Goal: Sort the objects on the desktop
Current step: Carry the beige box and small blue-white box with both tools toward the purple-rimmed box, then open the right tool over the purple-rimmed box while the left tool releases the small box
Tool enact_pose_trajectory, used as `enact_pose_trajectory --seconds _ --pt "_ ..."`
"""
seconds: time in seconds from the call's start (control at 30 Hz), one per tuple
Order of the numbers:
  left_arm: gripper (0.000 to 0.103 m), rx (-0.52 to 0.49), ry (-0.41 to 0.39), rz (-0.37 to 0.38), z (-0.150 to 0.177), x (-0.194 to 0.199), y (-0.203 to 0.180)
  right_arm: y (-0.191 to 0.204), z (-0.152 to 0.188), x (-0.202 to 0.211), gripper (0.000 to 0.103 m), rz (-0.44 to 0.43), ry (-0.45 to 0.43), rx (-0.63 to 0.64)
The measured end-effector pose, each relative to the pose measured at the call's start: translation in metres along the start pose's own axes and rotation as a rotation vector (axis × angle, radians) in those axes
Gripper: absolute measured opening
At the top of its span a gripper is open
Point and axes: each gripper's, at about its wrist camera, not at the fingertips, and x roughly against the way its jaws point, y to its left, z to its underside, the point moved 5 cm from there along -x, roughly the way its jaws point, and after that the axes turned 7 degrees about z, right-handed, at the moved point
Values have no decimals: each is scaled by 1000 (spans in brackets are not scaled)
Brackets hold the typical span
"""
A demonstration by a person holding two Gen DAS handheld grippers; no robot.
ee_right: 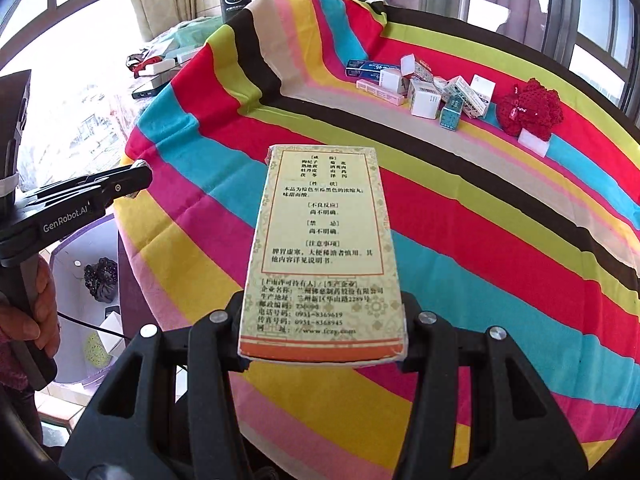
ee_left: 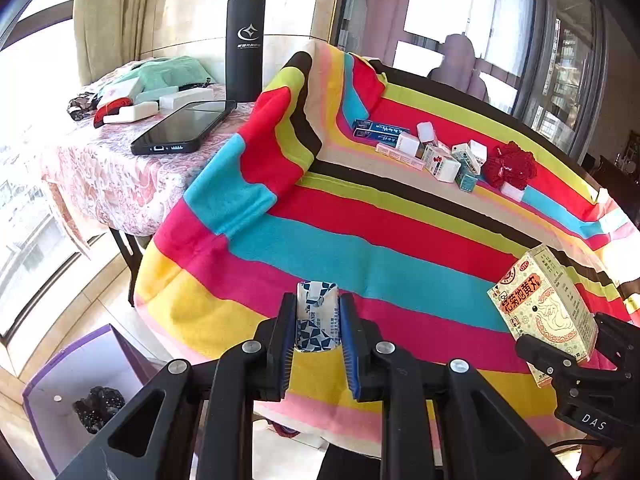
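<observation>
The left gripper [ee_left: 318, 320] pinches a small blue-and-white packet [ee_left: 317, 316]; the right gripper [ee_right: 324, 320] clamps a cream medicine box [ee_right: 324, 240] only at its end, so it could tip or slip out.

The left gripper [ee_left: 318, 320] at the lower middle of its own view has its jaws clamped on a small blue-and-white packet [ee_left: 317, 316], while the right gripper [ee_right: 324, 320], low in its view, grips a yellowish medicine box [ee_right: 324, 248], and a hand [ee_right: 36, 308] at the left edge holds the left gripper's handle.
</observation>
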Motion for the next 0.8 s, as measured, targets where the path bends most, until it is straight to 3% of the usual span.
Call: enact_pose_trajectory --seconds 0.47,0.8 --pt "21 271 8 -225 69 48 127 165 6 -1 53 -222 -2 407" --pt "21 438 90 -359 125 60 199 244 15 -11 53 -317 27 583"
